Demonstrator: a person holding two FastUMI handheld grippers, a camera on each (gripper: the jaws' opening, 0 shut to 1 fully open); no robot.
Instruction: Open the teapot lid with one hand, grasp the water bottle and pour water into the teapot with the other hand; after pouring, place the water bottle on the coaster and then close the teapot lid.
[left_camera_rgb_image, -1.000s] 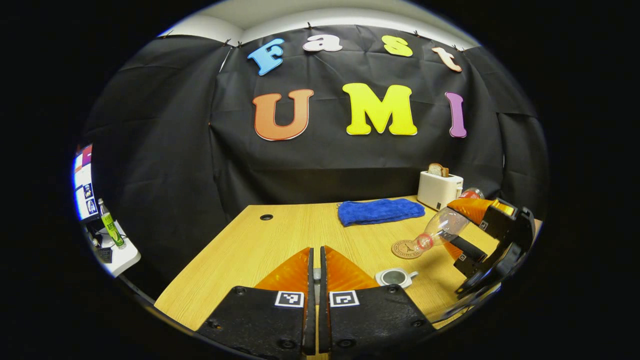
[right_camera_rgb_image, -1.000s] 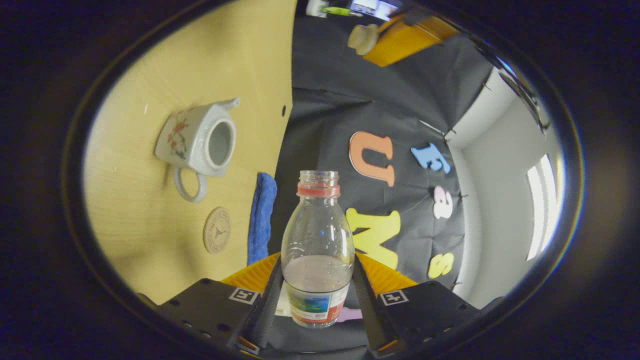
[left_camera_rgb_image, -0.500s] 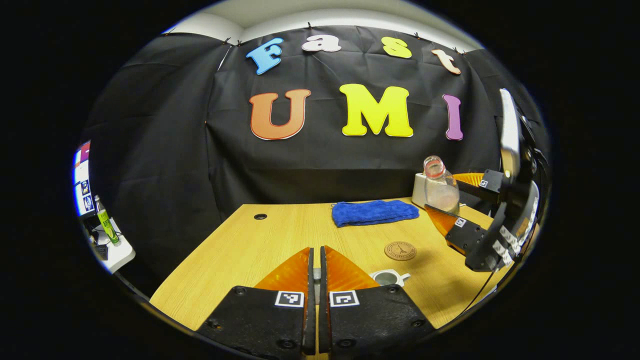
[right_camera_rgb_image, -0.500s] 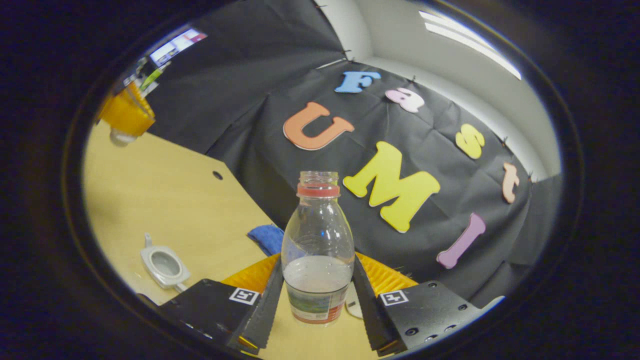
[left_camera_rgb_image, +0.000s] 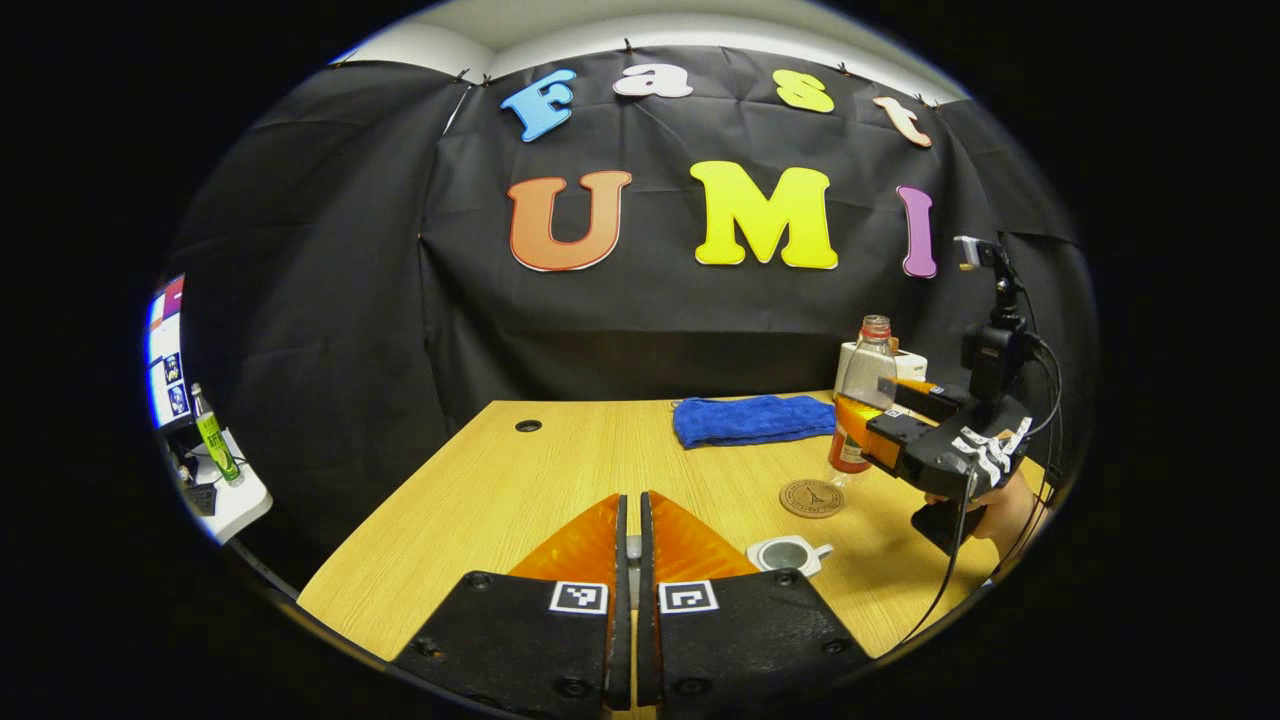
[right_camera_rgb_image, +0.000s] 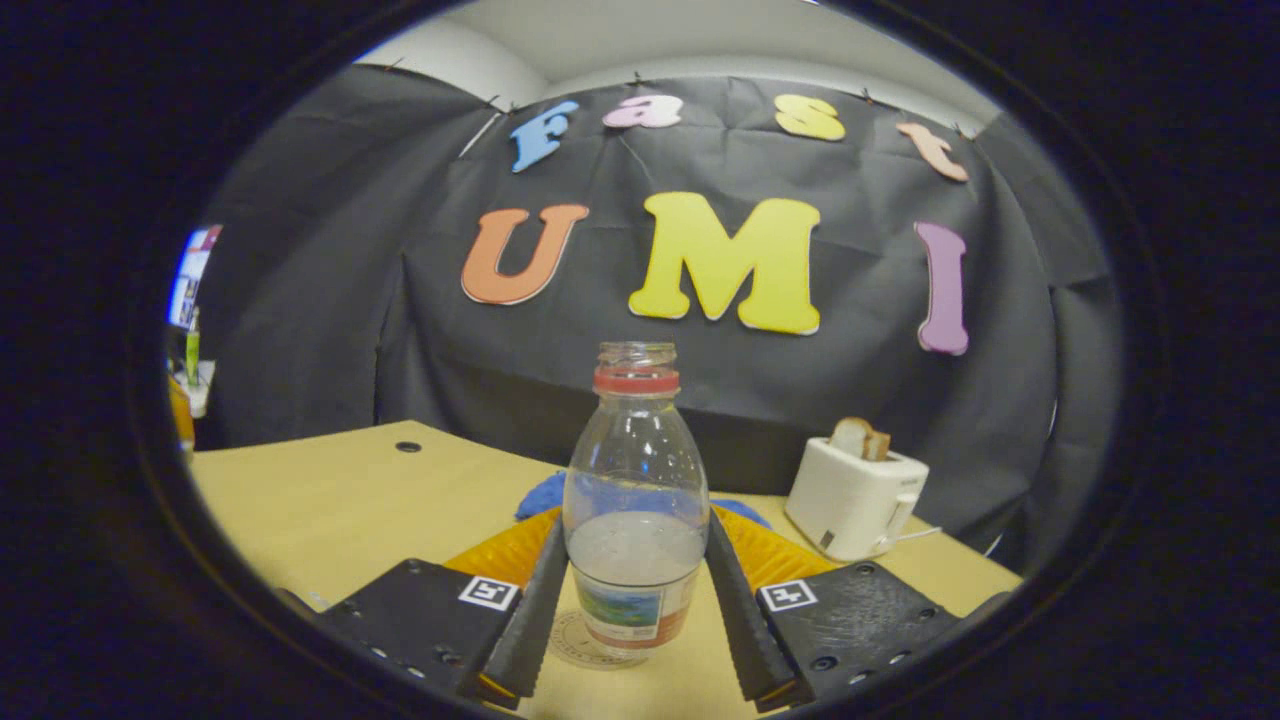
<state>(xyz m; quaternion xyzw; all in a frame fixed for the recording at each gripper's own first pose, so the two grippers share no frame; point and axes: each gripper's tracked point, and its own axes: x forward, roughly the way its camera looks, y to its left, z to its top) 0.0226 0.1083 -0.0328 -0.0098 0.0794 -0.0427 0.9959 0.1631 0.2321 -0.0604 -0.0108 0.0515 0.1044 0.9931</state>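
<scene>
Right gripper view has my right gripper (right_camera_rgb_image: 632, 600) clamping the upright water bottle (right_camera_rgb_image: 635, 500) above the coaster (right_camera_rgb_image: 585, 645) at lower centre; I'd lower straight, level, while my left fingers (left_camera_rgb_image: 600, 540) stay closed.

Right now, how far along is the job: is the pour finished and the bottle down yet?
The pour looks done: the water bottle stands upright in the right gripper, part full. The teapot sits open on the table. In hand: the bottle hangs near the coaster, not yet set on it. The left gripper is shut; what it holds is unclear. Left: release the bottle, close the lid.
</scene>
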